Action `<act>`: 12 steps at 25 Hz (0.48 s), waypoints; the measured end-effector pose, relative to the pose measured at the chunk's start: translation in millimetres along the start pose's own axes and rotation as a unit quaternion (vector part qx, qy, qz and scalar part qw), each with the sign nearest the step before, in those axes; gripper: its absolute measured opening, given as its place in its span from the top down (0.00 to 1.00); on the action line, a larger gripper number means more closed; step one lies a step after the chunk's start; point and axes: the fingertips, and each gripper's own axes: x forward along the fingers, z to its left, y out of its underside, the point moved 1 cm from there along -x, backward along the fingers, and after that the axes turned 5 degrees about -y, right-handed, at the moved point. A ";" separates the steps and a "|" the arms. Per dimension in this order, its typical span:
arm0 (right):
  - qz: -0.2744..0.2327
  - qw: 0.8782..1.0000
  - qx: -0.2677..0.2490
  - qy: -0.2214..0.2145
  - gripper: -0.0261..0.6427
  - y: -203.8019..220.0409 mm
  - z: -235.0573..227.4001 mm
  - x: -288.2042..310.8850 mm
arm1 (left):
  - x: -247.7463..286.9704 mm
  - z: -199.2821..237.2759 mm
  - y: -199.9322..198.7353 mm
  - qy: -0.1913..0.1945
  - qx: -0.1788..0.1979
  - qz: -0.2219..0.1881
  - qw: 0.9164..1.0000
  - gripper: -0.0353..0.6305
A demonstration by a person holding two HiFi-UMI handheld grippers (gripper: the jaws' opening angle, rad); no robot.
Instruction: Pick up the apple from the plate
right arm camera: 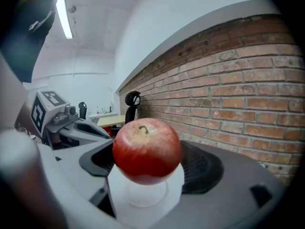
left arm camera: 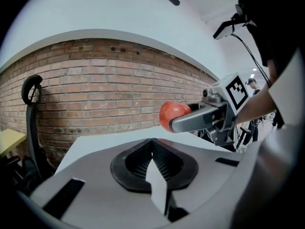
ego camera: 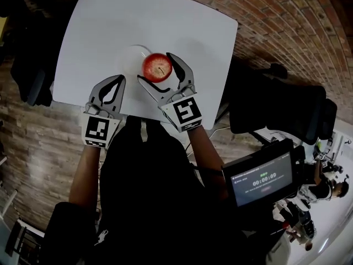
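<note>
A red apple (ego camera: 157,67) sits between the two fingers of my right gripper (ego camera: 155,67), which is shut on it. The apple hangs just over the right rim of a white plate (ego camera: 130,60) on the white table (ego camera: 182,26). In the right gripper view the apple (right arm camera: 147,149) fills the gap of the right gripper (right arm camera: 147,166), with the plate (right arm camera: 143,193) below it. My left gripper (ego camera: 119,78) stands shut and holds nothing, near the table's front edge, left of the plate. The left gripper view shows the left gripper (left arm camera: 155,159) and, beyond it, the apple (left arm camera: 171,114) lifted off the table.
A black office chair (ego camera: 287,112) stands right of the table and another dark chair (ego camera: 30,73) at its left. A screen with a timer (ego camera: 263,179) is at the lower right. The floor is brick. The table's near edge lies just under both grippers.
</note>
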 end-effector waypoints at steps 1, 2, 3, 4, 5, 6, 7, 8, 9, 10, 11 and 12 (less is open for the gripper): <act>-0.004 1.000 -0.002 0.001 0.36 -3.1 0.4 -4.4 | -0.2 -3.2 -3.6 0.001 0.002 -0.002 1.000 0.94; -0.008 1.000 -0.003 0.003 0.36 -6.6 1.2 -8.8 | -0.6 -6.7 -7.3 0.003 0.004 -0.005 1.000 0.94; -0.012 1.000 -0.004 0.004 0.36 -10.1 1.9 -13.1 | -1.1 -10.2 -11.2 0.005 0.006 -0.008 1.000 0.94; -0.017 1.000 -0.005 0.006 0.36 -13.8 2.0 -16.9 | -1.1 -13.1 -15.4 0.007 0.008 -0.013 1.000 0.94; -0.022 1.000 -0.002 0.009 0.36 -17.6 1.4 -20.4 | -0.7 -15.3 -19.6 0.009 0.011 -0.017 1.000 0.94; -0.028 0.999 0.007 0.013 0.36 -21.1 0.2 -23.8 | -0.1 -17.2 -23.6 0.011 0.015 -0.022 1.000 0.94; -0.034 0.999 0.014 0.018 0.36 -24.2 -1.1 -27.8 | 0.1 -19.3 -27.2 0.013 0.018 -0.025 0.999 0.94; -0.038 0.999 0.016 0.022 0.36 -27.1 -2.3 -32.1 | 0.0 -21.7 -30.5 0.015 0.021 -0.027 0.999 0.94; -0.042 0.999 0.015 0.025 0.36 -30.3 -3.5 -36.1 | -0.4 -23.9 -33.8 0.016 0.023 -0.028 0.999 0.94; -0.046 0.998 0.012 0.028 0.36 -34.0 -4.5 -39.4 | -0.9 -25.2 -37.2 0.017 0.025 -0.031 0.999 0.94; -0.051 0.998 0.008 0.030 0.36 -37.8 -5.2 -41.9 | -1.4 -25.7 -40.7 0.017 0.027 -0.033 0.999 0.94; -0.054 0.998 0.005 0.032 0.36 -41.4 -5.7 -43.9 | -2.0 -25.4 -44.0 0.017 0.028 -0.036 0.999 0.94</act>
